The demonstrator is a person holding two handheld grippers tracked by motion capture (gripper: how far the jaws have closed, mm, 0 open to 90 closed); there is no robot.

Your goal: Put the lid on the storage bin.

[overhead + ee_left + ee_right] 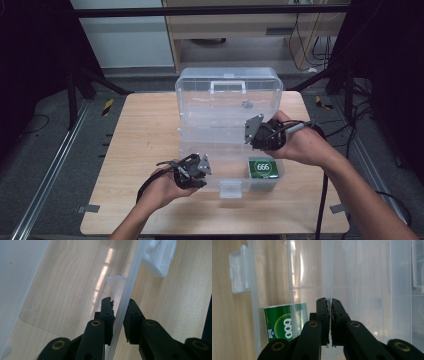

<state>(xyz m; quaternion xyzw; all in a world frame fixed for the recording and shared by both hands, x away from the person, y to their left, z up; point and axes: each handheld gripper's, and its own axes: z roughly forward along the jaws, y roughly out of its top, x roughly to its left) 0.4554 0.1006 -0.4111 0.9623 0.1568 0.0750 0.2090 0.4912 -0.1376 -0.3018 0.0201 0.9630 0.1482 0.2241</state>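
on the wooden bench [140, 150], a clear plastic box [227, 100] stands open, its lid raised at the far side. at the left, the left gripper [119, 312] is set astride the box's front wall, jaws close on it, likely to steady it. to the right, the right gripper [329, 315] is clamped on an inner tray wall. a green packet [263, 168] printed "666" lies in the box's front right corner.

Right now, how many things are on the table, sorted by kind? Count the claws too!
Clear plastic box: 1
Green pack: 1
Claws: 2, the left claw and the right claw
Total: 4
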